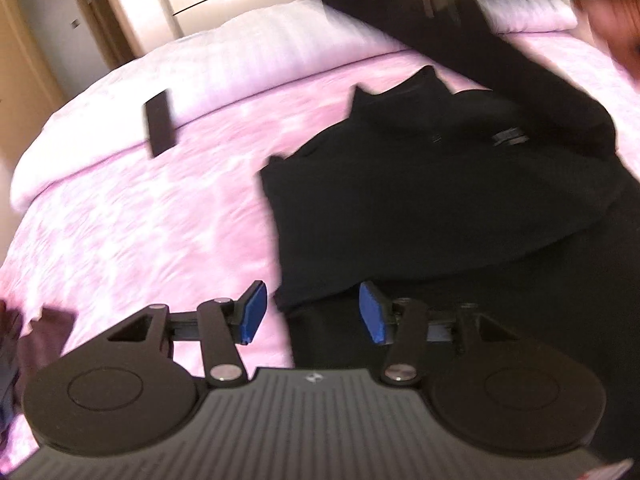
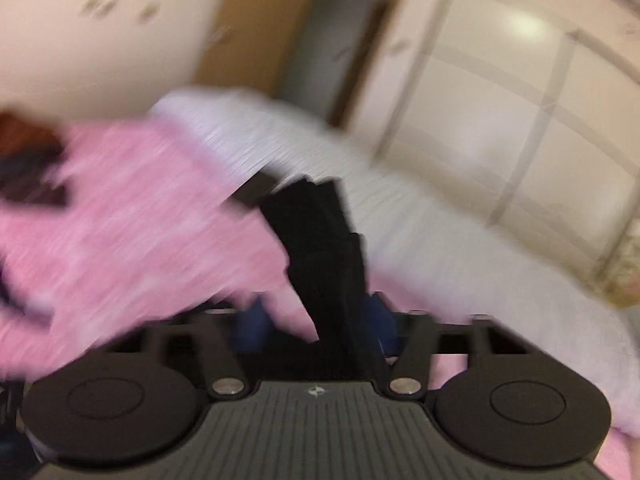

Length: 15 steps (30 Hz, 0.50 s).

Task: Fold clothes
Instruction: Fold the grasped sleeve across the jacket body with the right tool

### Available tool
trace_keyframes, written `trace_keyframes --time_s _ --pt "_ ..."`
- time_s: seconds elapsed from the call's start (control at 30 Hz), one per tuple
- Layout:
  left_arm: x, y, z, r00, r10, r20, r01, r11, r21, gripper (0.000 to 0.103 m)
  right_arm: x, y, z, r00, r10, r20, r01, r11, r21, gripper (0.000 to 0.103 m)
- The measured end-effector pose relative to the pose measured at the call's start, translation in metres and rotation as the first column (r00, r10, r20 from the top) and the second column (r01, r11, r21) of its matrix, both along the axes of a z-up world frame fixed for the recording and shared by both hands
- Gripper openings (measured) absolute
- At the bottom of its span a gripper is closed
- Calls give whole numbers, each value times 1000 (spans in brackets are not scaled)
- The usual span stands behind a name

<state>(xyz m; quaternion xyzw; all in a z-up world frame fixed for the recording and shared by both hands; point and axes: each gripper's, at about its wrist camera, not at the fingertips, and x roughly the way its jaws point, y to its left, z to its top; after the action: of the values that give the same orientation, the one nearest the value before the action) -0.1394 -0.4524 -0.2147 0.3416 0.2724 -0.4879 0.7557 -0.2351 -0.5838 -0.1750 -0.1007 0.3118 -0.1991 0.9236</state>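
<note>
A black high-neck garment [image 1: 420, 184] lies on the pink bedspread [image 1: 140, 220], its left side folded in. My left gripper [image 1: 312, 314] is open just above its lower left edge, blue pads apart and empty. One black sleeve [image 1: 460, 28] is lifted up and back toward the upper right. In the blurred right wrist view that sleeve [image 2: 324, 248] runs between the blue pads [image 2: 382, 324] of my right gripper [image 2: 320, 324]; the jaws look wide apart, and whether they pinch the cloth is unclear.
A dark flat rectangular object [image 1: 160, 122] lies on the bed at upper left. A white pillow or sheet [image 1: 248, 40] lies along the far side. Dark red cloth [image 1: 44, 332] sits at the lower left. Cream wardrobe doors [image 2: 520, 92] stand behind the bed.
</note>
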Motion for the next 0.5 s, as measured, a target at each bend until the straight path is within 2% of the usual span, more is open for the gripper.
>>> trace_keyframes --time_s 0.2,0.27,0.4,0.5 --pt "39 23 -12 1000 -13 -15 13 1000 2 46 3 27 -44 987 -64 -145 79 991 106 58" --pt "44 12 -15 998 -51 -39 50 999 -12 46 -5 29 -53 977 -99 -189 124 984 125 64" --pt "53 -14 -21 987 -130 -90 126 991 -49 46 -34 26 -65 943 -197 -268 239 962 134 64" --pt "66 -48 -29 972 -141 -188 126 988 -85 46 -61 9 -75 917 -258 -305 301 948 103 66"
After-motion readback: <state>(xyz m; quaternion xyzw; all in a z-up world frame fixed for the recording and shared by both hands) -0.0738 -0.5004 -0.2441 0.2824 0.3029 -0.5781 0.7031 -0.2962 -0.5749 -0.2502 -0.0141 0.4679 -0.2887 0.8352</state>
